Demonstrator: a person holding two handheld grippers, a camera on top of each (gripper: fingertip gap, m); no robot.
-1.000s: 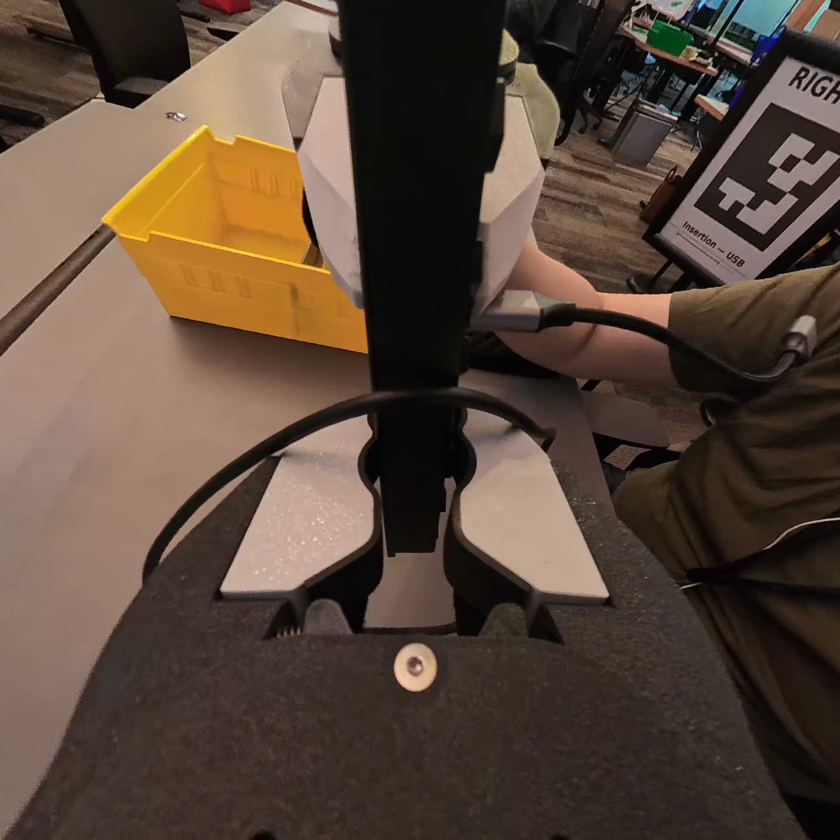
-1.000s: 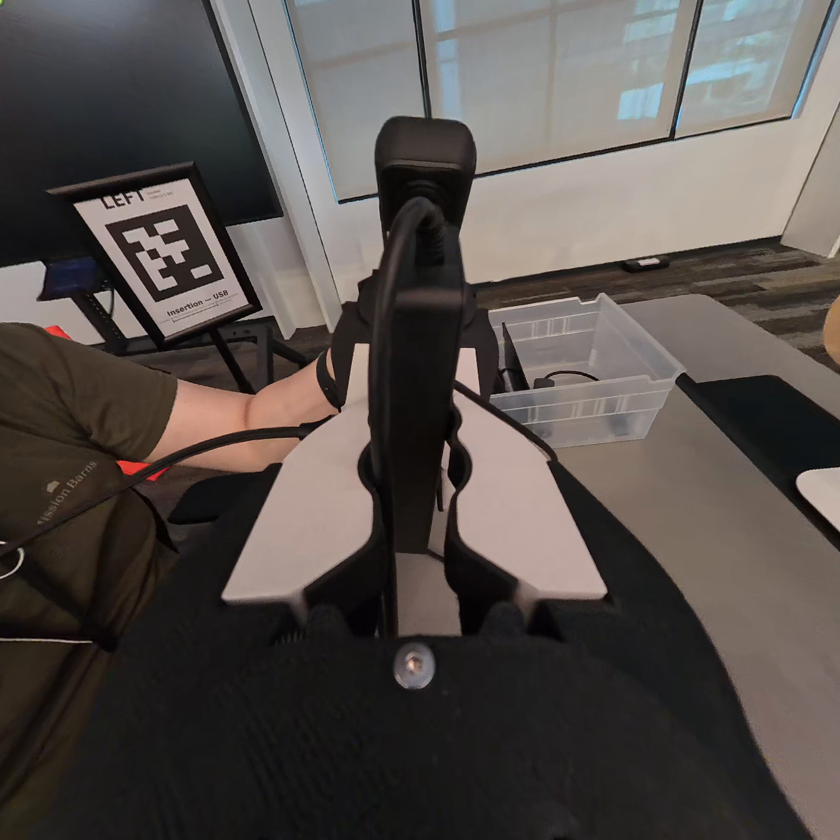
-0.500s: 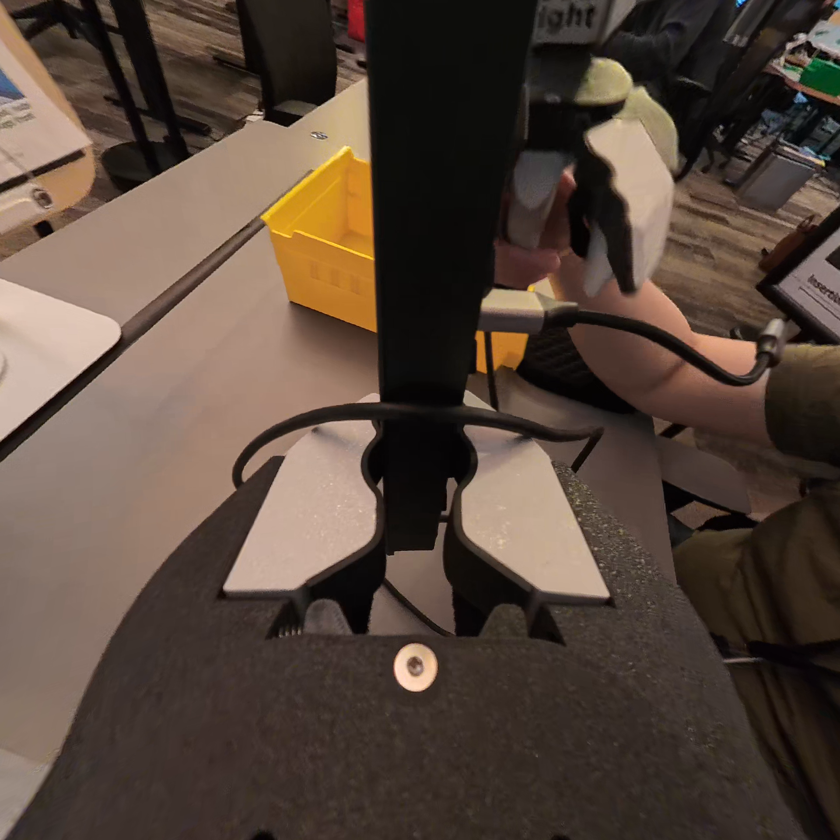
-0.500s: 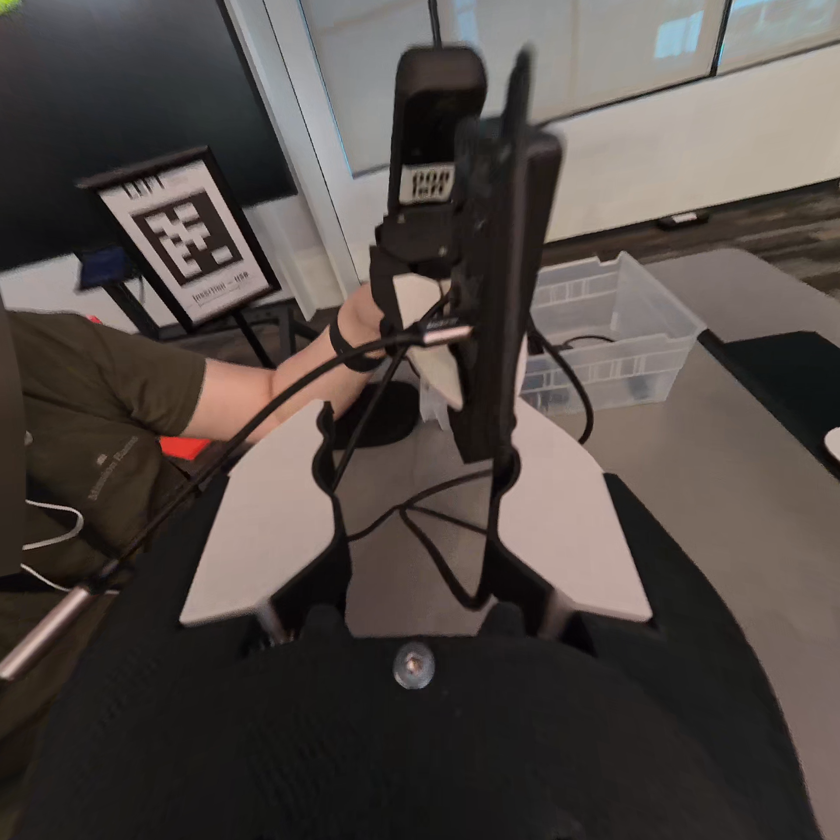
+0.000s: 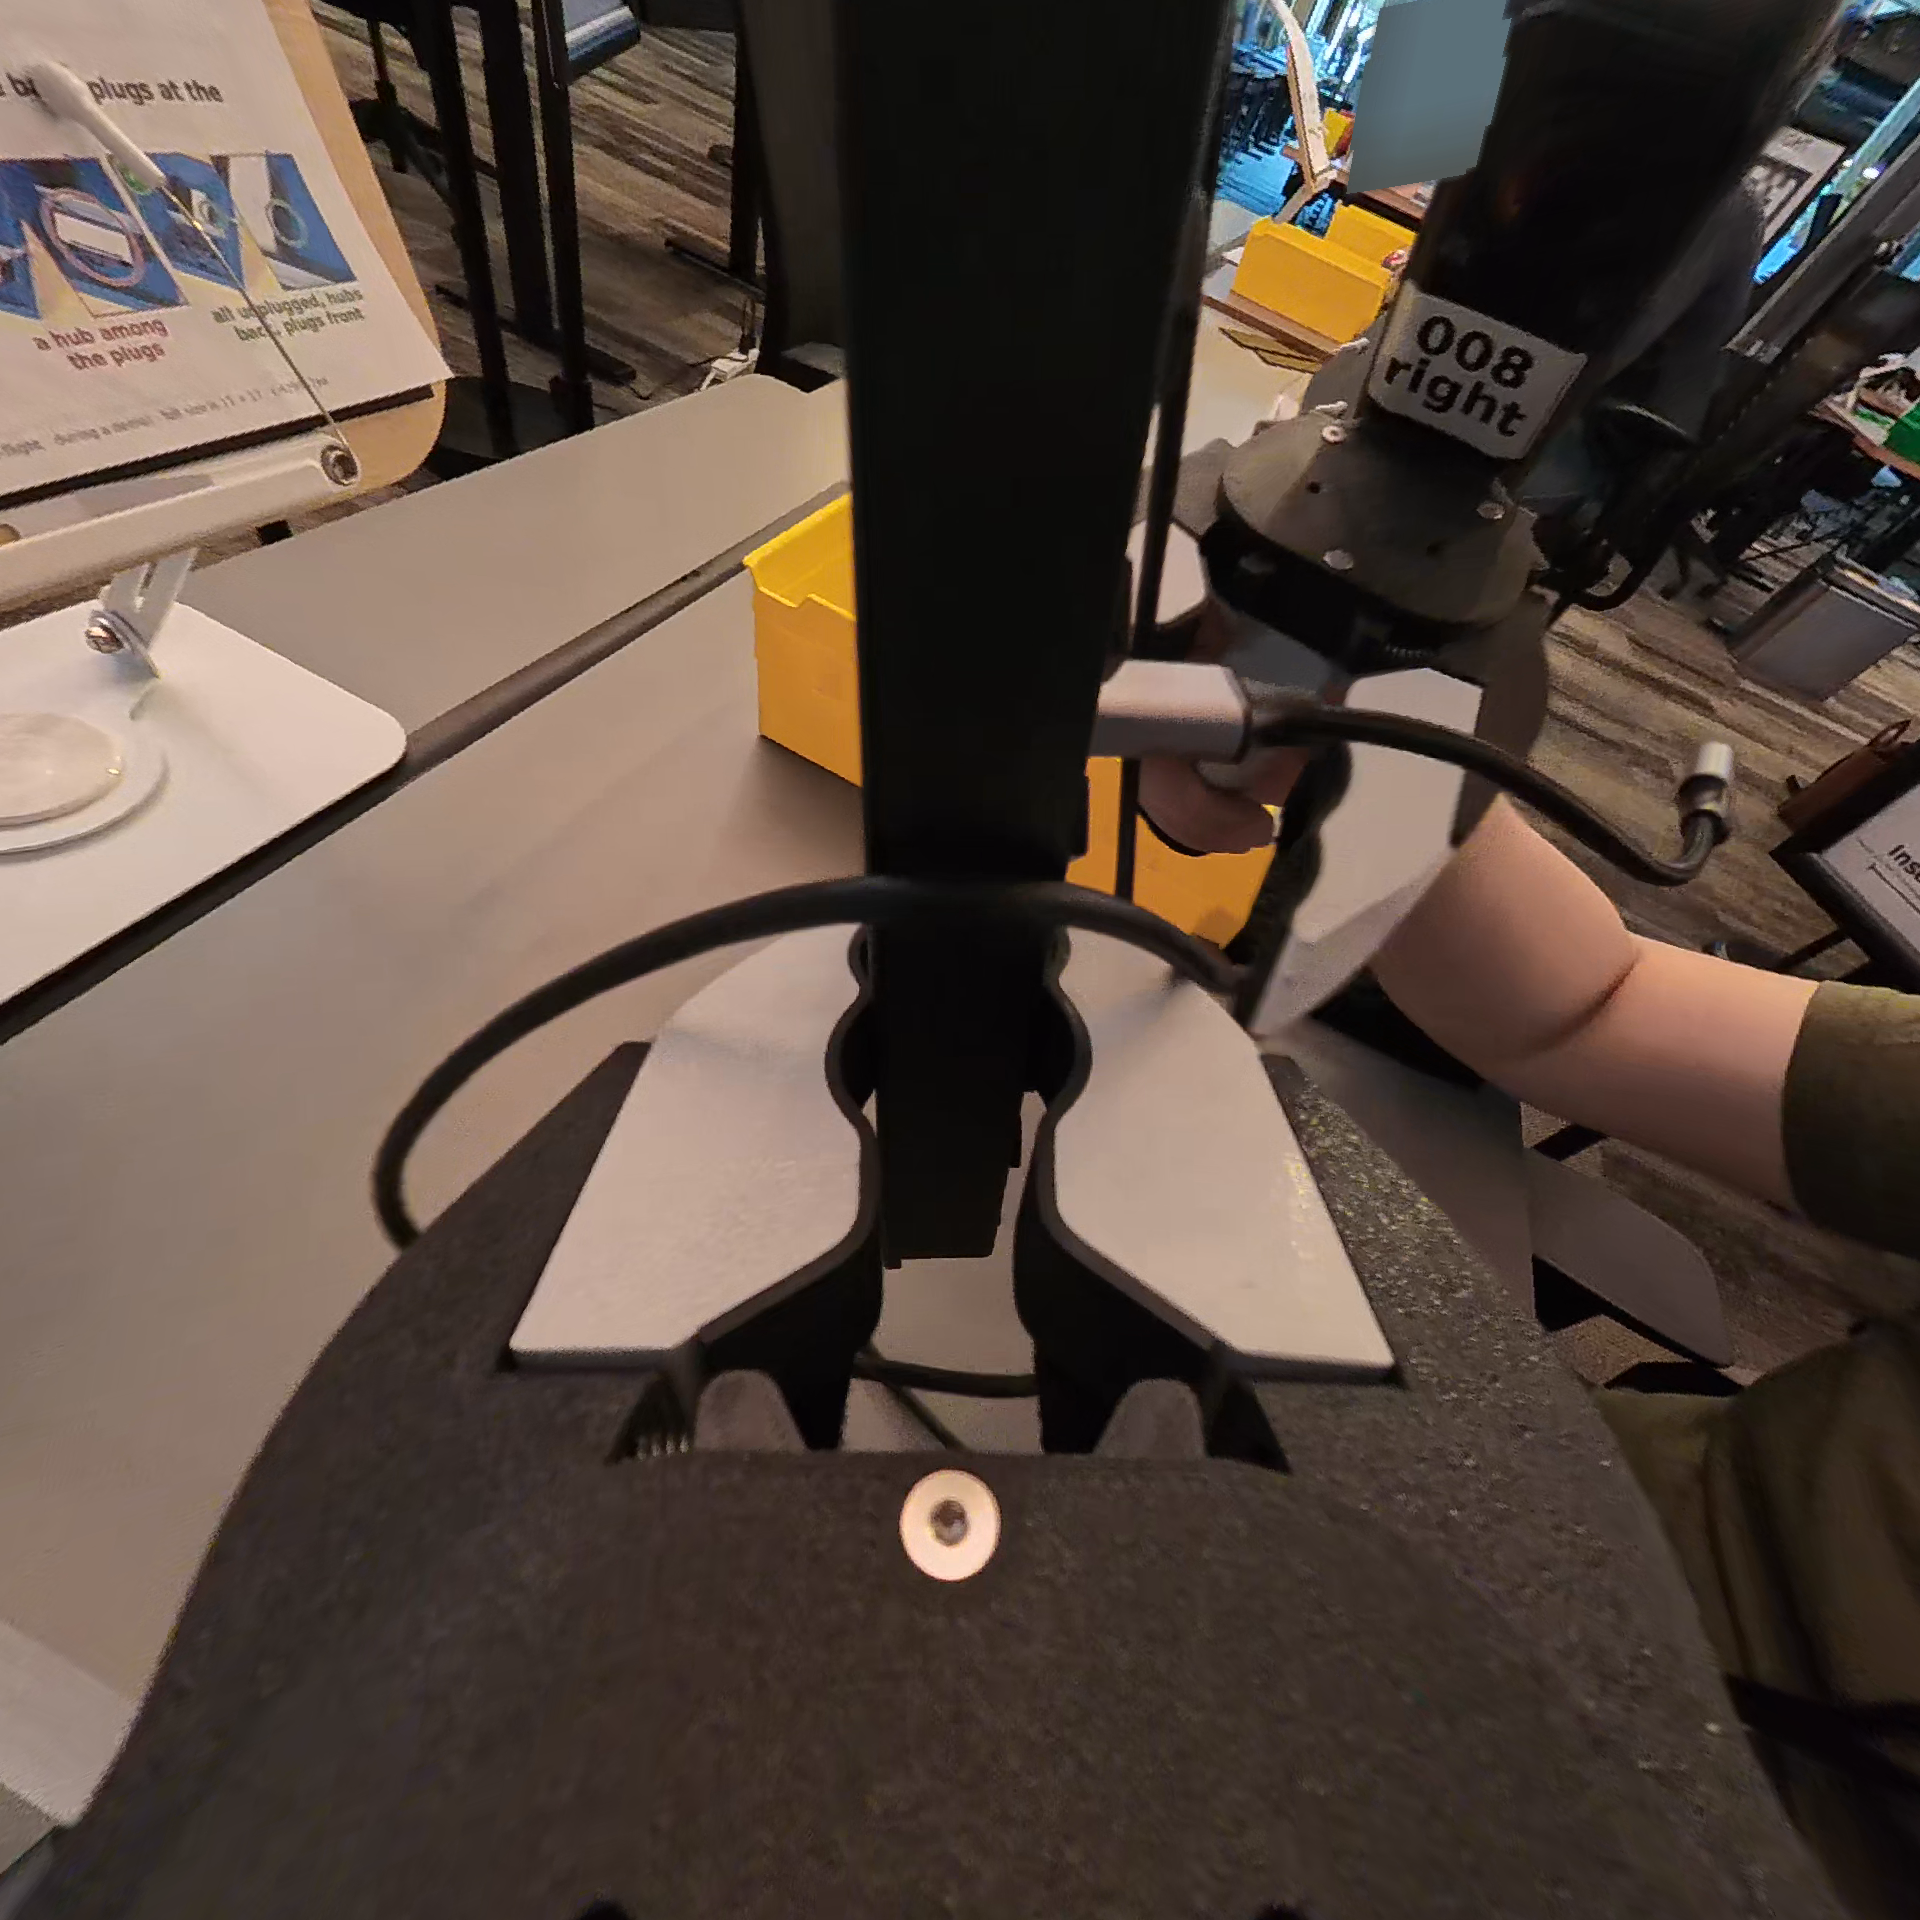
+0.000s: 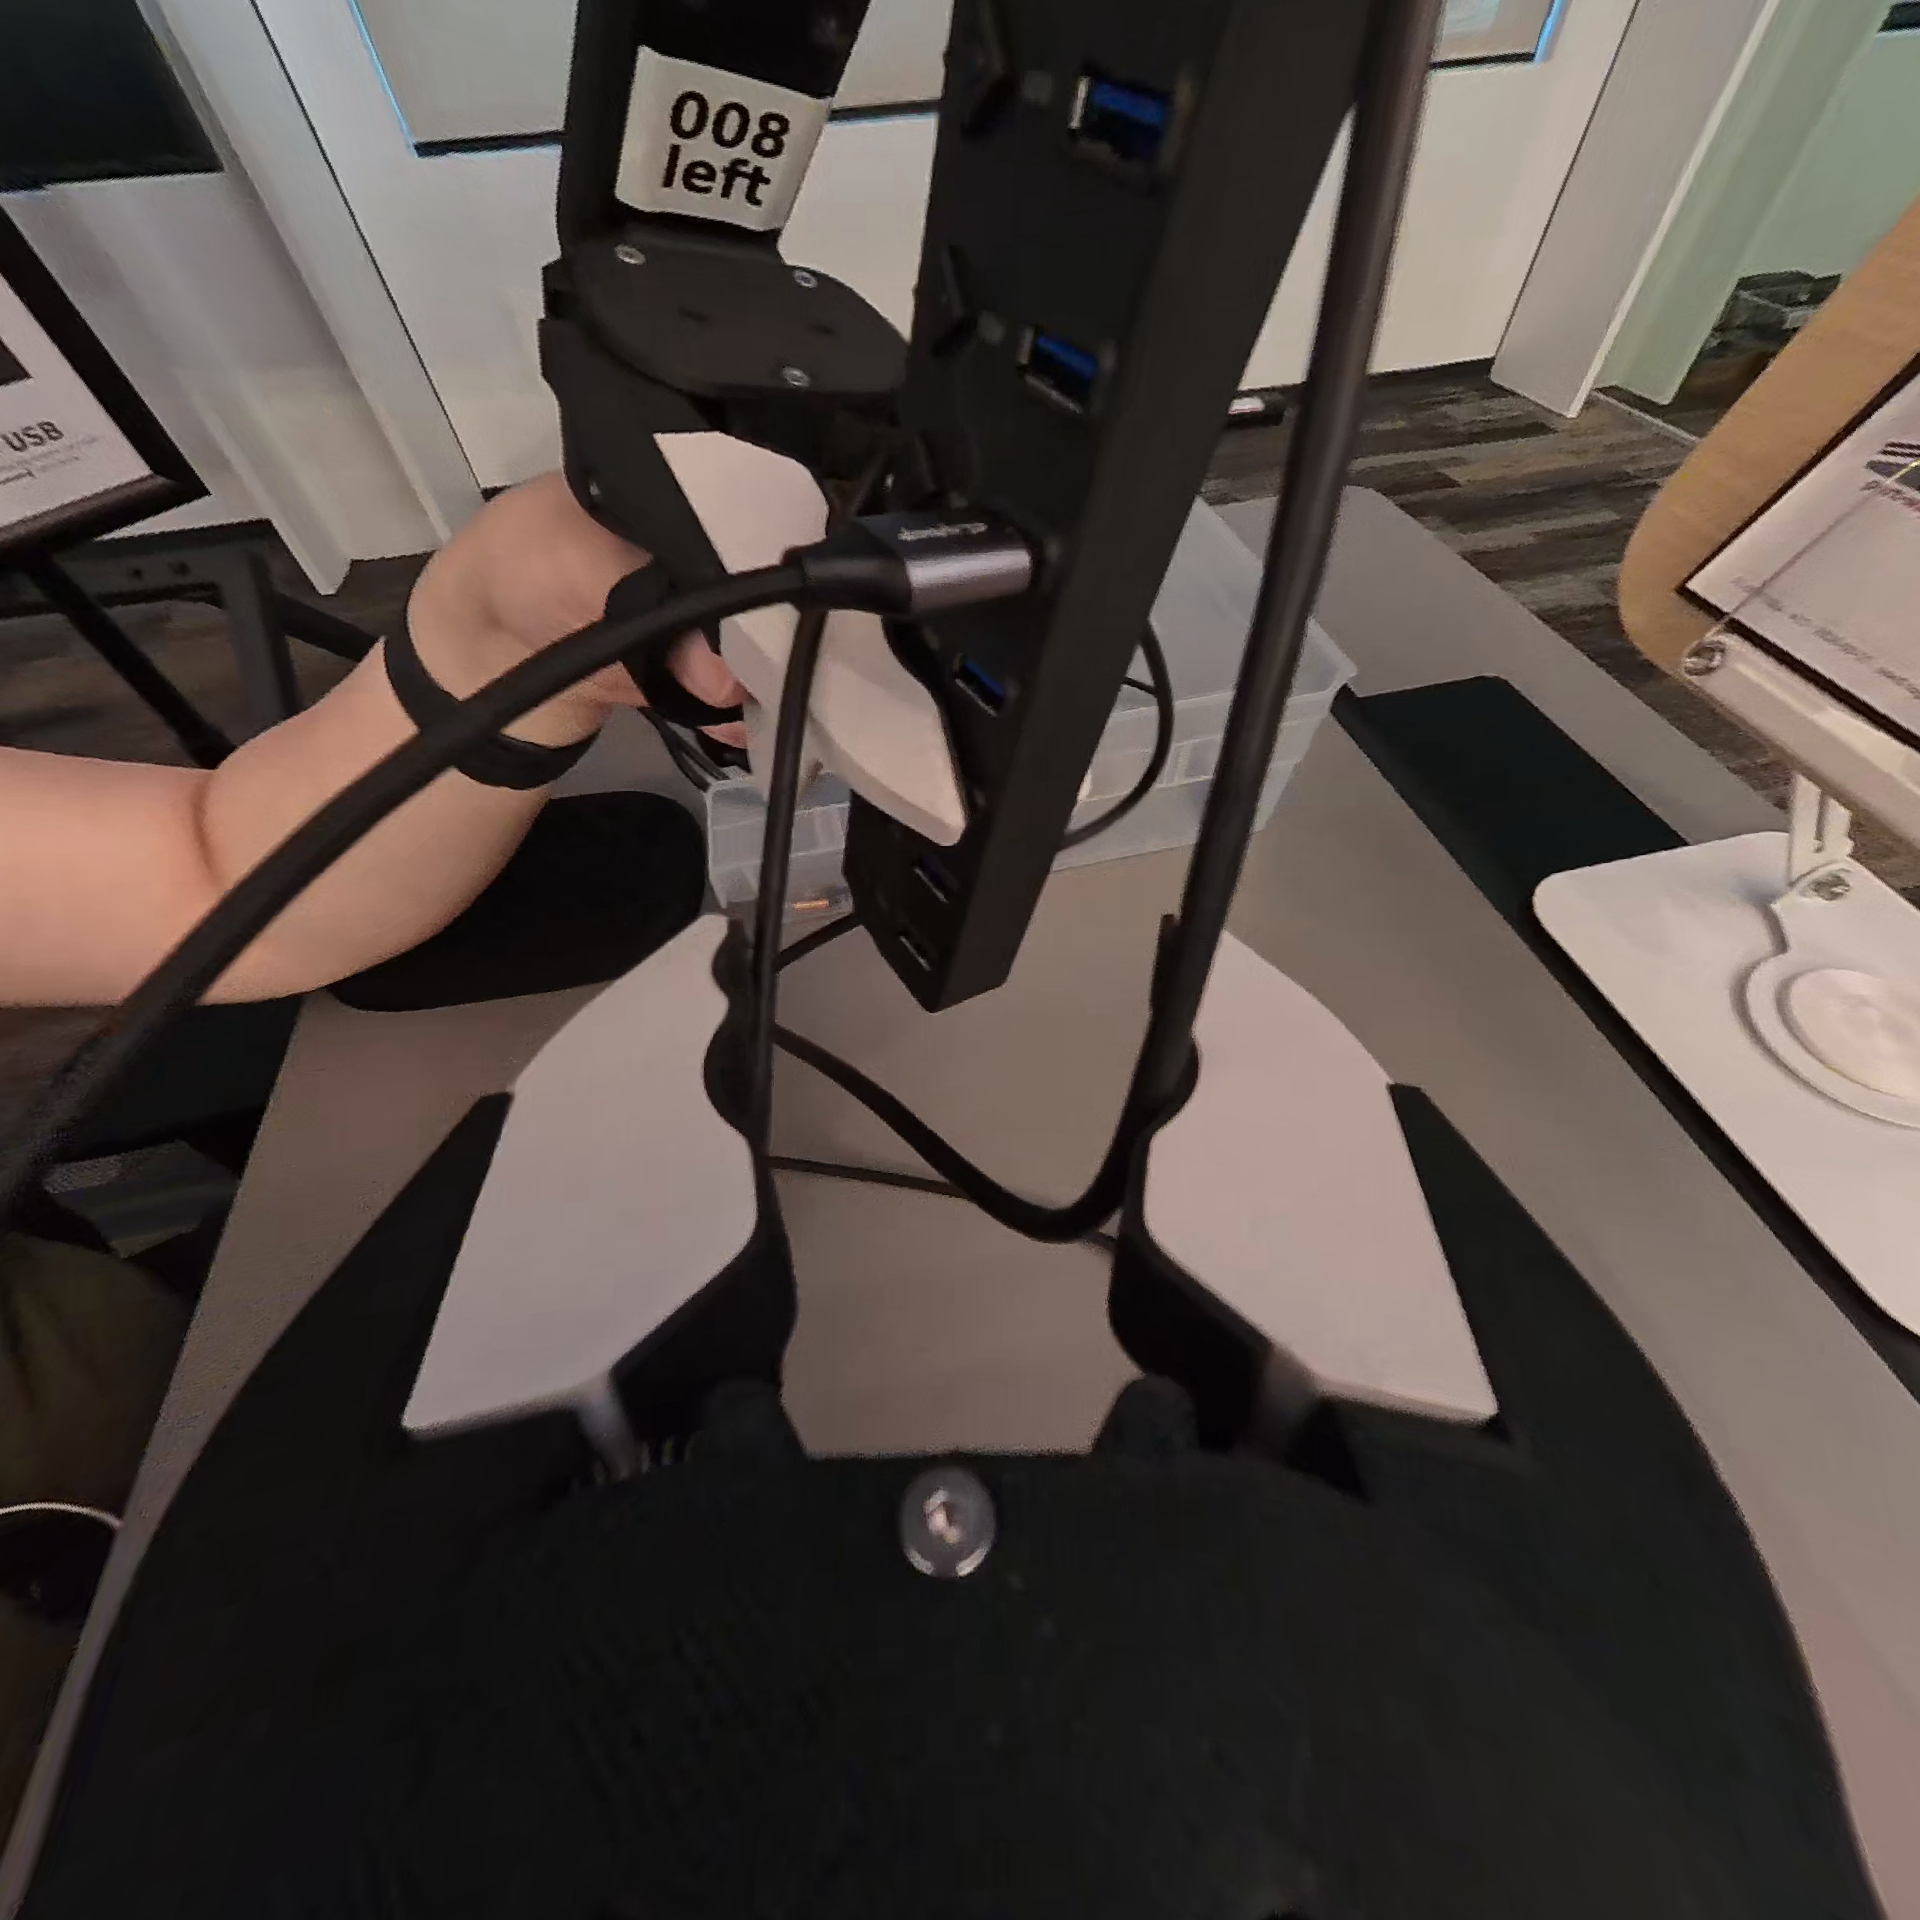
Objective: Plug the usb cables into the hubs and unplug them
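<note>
Right wrist view: jaws wider, off hub (image 6: 1060, 499).

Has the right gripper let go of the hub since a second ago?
Yes. The right gripper was shut on the hub; it now stands open and drawn back, with the hub farther off against the clear bin, held by the left gripper.

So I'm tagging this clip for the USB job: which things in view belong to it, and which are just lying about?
In use:
- black USB hub, held upright in the left gripper
- grey-plugged USB cable, seated in the hub
- right gripper, open

Lying about:
- yellow bin
- clear bin
- white stand with a printed sheet
</note>
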